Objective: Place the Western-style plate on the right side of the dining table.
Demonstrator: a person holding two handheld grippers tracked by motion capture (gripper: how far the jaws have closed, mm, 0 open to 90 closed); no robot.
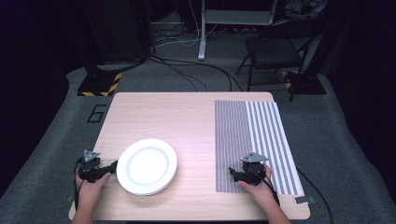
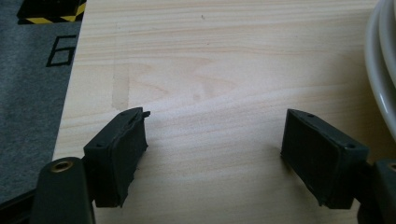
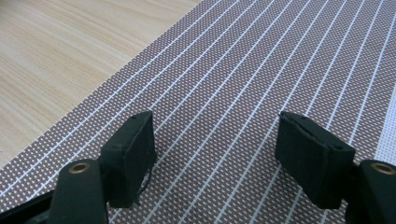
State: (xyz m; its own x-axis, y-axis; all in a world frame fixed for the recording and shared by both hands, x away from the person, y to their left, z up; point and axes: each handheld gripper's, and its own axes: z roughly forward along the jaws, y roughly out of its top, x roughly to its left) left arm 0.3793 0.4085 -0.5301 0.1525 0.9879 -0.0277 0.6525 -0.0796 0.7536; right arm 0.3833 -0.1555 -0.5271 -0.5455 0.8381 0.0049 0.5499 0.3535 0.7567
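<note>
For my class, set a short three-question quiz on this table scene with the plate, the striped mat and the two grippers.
1. True or false: the left gripper grips the white plate.
2. What lies under the right gripper? A) bare wood B) striped placemat C) plate
3. Fill in: both grippers' fingers stand ____.

Key:
1. False: its fingers are open beside the plate, with bare table between them.
2. B
3. open
</note>
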